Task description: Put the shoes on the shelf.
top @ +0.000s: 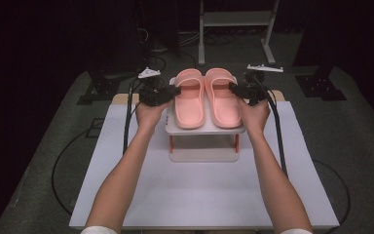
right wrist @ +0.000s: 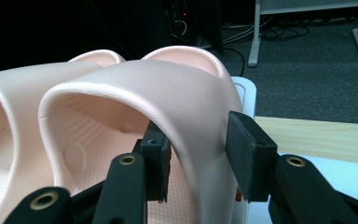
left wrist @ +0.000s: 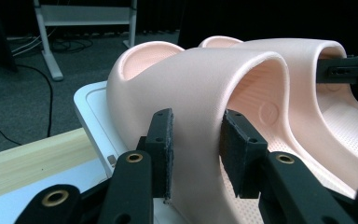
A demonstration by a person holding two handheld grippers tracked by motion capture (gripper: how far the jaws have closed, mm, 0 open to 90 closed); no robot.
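In the high view, two pink slippers lay side by side on a small white stand [top: 205, 128] near the middle of the frame, toes pointing toward the bottom. The stand stood on a white table [top: 204, 190], and a strip of bare wood [top: 121, 99] showed at the table's far edge. The left slipper [top: 190, 100] sat left of centre and the right slipper [top: 222, 97] just beside it; whether their inner edges touched was hard to tell from above.

The left gripper [top: 174, 91] came in from the left of the frame, held in the person's left hand [top: 149, 115], and met the outer side of the left slipper at its strap. In the left gripper view, the strap of that slipper [left wrist: 200, 88] rose through the centre of the frame, with one black pad at its outer face and the other inside the arch. The left pad looked pressed to the strap; the right pad seemed to touch it too, though the contact there was not sharp. So the left gripper [left wrist: 196, 154] was clenched on the slipper's strap.

The right gripper [top: 233, 87] came in from the right, held in the right hand [top: 255, 117], at the outer side of the right slipper. In the right gripper view, that slipper's strap [right wrist: 168, 93] arched across the centre, and the right gripper [right wrist: 198, 158] grasped its side, one pad under the arch and one against the outside.

A cable [top: 277, 131] trailed from the right gripper down the right of the table. Metal frame legs [top: 202, 34] stood on the dark floor at the top.
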